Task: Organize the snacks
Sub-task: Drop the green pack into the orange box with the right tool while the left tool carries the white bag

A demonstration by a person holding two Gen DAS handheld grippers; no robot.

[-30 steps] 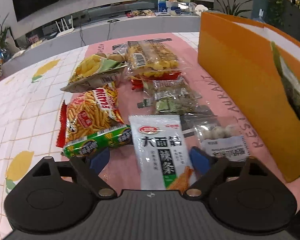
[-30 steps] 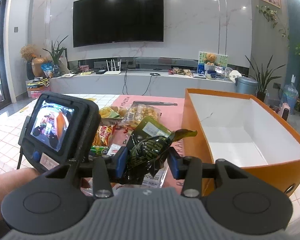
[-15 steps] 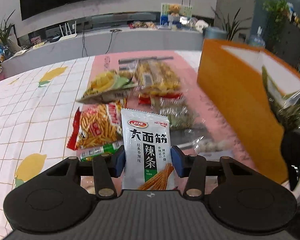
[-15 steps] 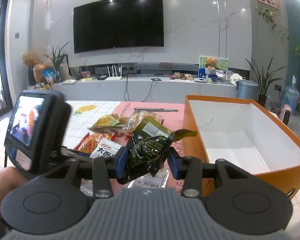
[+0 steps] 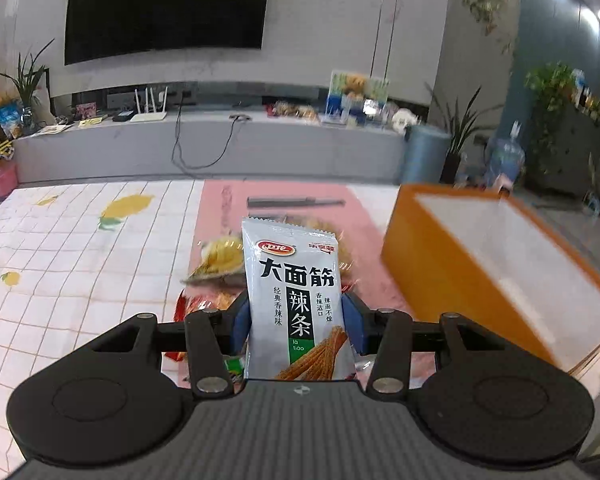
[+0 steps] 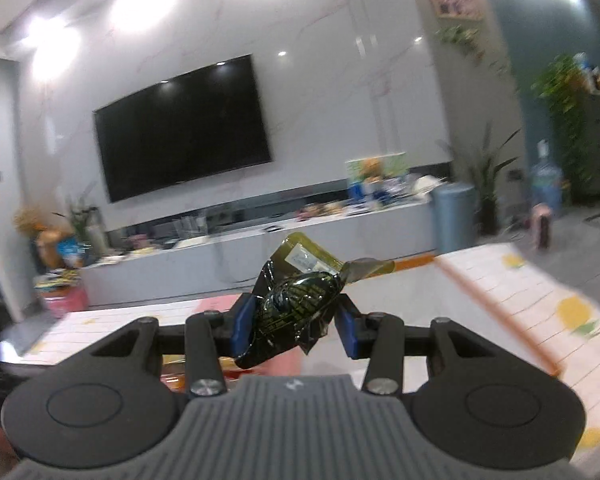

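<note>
Left wrist view: the left gripper [image 5: 296,322] is clamped on a flat, glossy silver-white snack packet [image 5: 296,300] with a crimped top edge and bold black characters; its blue pads [image 5: 240,326] press the packet's two long sides, holding it upright above the table. Behind the packet, at 11 o'clock from it, lies a crinkled yellow snack bag [image 5: 220,258], blurred; a red wrapper [image 5: 190,306] shows at 9 o'clock. At 3 o'clock stands an open rectangular orange box [image 5: 440,280] with matt white inner walls, apart from the packet. The table [image 5: 80,248] carries a white grid-patterned cloth with yellow lemon prints, and a pink mat [image 5: 228,208] runs down its middle.

Right wrist view: the right gripper [image 6: 294,320] grips a crumpled, shiny dark-green foil pouch [image 6: 296,304] between its blue pads [image 6: 240,322], the pouch's twisted end pointing to 2 o'clock. The pouch hangs over the box's white interior [image 6: 400,300]; the orange rim [image 6: 500,312] runs off at 4 o'clock.

Room: a polished marble-look wall bearing a large black television [image 6: 182,126], a long low grey console [image 5: 204,148] cluttered with small items, and potted plants [image 5: 460,124] at 2 o'clock.
</note>
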